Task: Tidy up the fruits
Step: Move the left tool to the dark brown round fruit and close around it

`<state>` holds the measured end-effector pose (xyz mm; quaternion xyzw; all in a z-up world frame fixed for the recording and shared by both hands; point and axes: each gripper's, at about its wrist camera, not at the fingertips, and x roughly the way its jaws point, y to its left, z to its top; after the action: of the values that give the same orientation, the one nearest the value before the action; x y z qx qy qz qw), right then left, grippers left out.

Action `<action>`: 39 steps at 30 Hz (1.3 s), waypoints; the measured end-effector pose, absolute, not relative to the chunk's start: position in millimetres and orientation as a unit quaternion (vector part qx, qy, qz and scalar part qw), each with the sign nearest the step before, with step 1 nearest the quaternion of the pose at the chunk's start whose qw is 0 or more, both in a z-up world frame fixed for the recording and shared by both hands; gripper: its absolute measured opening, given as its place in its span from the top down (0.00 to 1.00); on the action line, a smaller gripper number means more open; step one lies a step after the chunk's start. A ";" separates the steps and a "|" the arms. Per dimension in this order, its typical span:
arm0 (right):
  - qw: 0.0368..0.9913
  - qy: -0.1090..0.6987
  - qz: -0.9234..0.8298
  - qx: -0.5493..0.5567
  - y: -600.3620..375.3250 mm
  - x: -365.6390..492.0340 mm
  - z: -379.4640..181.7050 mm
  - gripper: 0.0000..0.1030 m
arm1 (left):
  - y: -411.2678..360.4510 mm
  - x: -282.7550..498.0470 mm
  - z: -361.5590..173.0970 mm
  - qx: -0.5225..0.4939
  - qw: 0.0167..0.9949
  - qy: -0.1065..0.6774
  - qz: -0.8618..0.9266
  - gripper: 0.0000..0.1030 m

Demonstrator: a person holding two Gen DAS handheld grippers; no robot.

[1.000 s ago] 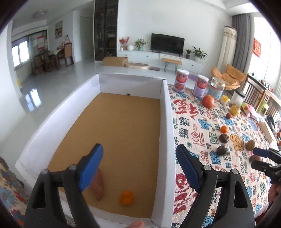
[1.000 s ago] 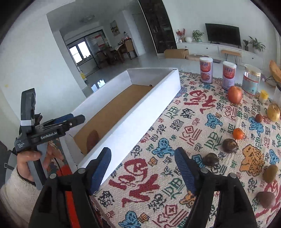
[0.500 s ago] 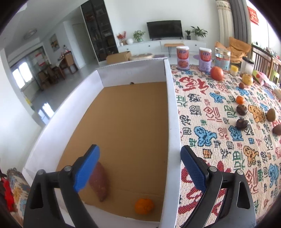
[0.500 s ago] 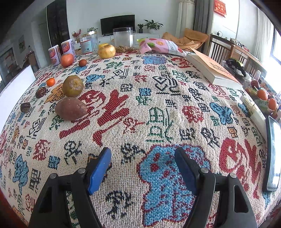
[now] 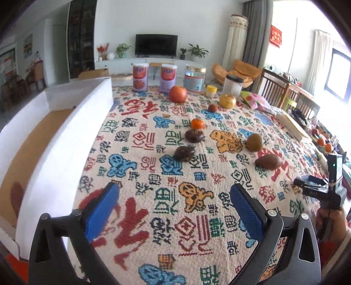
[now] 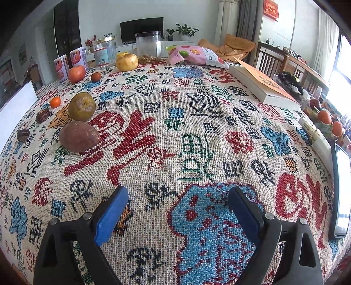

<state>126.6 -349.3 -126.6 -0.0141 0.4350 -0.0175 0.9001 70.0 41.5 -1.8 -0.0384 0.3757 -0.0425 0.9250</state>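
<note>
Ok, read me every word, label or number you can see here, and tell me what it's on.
Nothing can be quoted with confidence.
tablecloth: woven Chinese characters, too warped by the lens to read.
cans: labels blurred.
book: cover print too small.
red wall hanging: characters too small.
</note>
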 end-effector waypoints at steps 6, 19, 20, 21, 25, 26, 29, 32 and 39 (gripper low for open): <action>0.899 0.437 -0.013 -0.003 -353.4 127.8 -126.8 0.10 | 29.5 111.8 -53.8 -0.028 0.908 0.417 -0.027 0.02; 0.899 0.438 -0.012 -0.002 -352.9 128.4 -126.9 0.09 | 32.4 127.6 -76.2 0.000 0.893 0.451 -0.003 0.00; 0.899 0.438 -0.012 -0.002 -352.8 128.3 -126.8 0.08 | 27.8 126.5 -75.2 0.000 0.893 0.451 -0.003 0.00; 0.899 0.438 -0.012 -0.002 -353.2 128.5 -127.0 0.08 | 29.1 126.7 -75.1 0.001 0.893 0.451 -0.003 0.00; 0.899 0.438 -0.012 -0.002 -353.1 128.3 -127.0 0.08 | 29.3 126.8 -75.1 0.000 0.893 0.451 -0.003 0.00; 0.899 0.438 -0.012 -0.002 -353.1 128.4 -127.0 0.08 | 27.7 125.9 -74.6 0.000 0.893 0.451 -0.003 0.00; 0.899 0.438 -0.013 -0.002 -353.2 128.4 -127.2 0.07 | 28.6 126.4 -74.8 0.001 0.893 0.451 -0.003 0.00; 0.898 0.439 -0.014 -0.001 -353.6 128.5 -127.7 0.07 | 28.0 125.9 -74.6 0.001 0.893 0.451 -0.003 0.00; 0.898 0.440 -0.014 0.000 -353.9 129.2 -127.6 0.06 | 29.7 126.7 -75.0 0.001 0.893 0.451 -0.003 0.00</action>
<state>129.2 -353.9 -127.6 -0.0005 0.4397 -0.0140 0.8980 126.7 29.7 -75.0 0.0005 0.4507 -0.0027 0.8927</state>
